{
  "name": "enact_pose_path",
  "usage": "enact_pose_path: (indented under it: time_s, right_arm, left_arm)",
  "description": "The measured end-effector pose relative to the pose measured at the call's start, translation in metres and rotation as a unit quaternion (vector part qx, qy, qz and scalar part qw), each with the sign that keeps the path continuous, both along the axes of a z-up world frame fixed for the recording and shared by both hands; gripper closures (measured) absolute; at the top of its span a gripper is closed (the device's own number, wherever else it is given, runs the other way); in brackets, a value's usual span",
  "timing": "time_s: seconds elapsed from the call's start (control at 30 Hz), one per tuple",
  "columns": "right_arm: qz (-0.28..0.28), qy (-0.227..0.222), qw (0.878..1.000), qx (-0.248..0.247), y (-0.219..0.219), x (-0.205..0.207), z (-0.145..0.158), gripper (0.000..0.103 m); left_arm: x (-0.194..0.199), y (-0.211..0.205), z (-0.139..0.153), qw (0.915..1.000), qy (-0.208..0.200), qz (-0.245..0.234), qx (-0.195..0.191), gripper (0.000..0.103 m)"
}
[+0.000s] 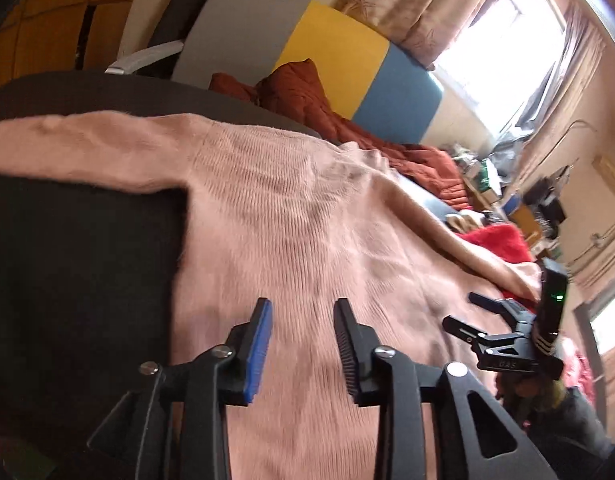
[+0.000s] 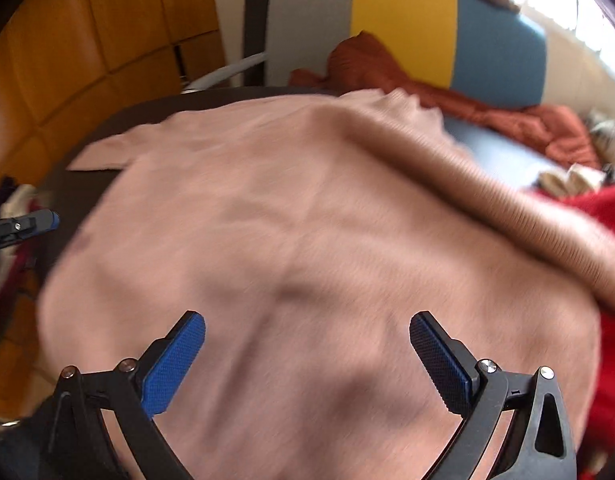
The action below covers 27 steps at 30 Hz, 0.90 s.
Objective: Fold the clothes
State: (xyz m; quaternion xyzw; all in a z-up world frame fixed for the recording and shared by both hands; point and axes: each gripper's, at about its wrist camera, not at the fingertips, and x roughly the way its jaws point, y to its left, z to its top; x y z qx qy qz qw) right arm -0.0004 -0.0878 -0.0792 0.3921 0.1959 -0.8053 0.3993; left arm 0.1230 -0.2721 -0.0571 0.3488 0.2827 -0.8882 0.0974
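Left wrist view: pink sweater (image 1: 291, 216) lies spread on a dark table (image 1: 67, 248), one sleeve (image 1: 67, 140) stretched flat. Left gripper (image 1: 303, 320) partly spread, nothing between its jaws. Right gripper (image 2: 307, 344) spread wide above the knit, empty. Behind: striped headboard (image 1: 335, 52), rust quilt (image 1: 307, 96), curtained window (image 1: 507, 40), wooden wardrobe (image 2: 87, 40).

Left claw (image 1: 303, 308), right claw (image 2: 307, 322) — black frames, blue pads, silver screws.

Dark table (image 1: 67, 280): pink ribbed sweater (image 1: 291, 216) spread flat across it, one sleeve reaching far left.
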Motion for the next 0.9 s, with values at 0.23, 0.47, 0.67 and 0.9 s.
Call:
enact_pose_path:
  time_s: [0.23,0.47,0.67,0.9]
  right_arm:
    - [-0.041,0.001,0.999,0.01,-0.024,-0.037,-0.016,0.0]
    - [-0.05,-0.028,0.998,-0.014,-0.052,-0.033,-0.018,0.0]
    - [-0.013,-0.036,0.999,-0.025,-0.078,-0.007,-0.017,0.0]
    - [0.06,-0.057,0.995,-0.059,-0.094,0.024,-0.015,0.0]
  left_arm:
    - [-0.038,-0.033,-0.041,0.9971,-0.059,0.045,-0.018,0.068]
    - [-0.024,-0.073,-0.049,0.9941,-0.07,0.081,-0.021,0.101]
    - [-0.003,-0.094,-0.049,0.9878,-0.09,0.121,-0.04,0.101]
    - [0.009,-0.105,-0.036,0.9819,-0.117,0.148,-0.019,0.086]
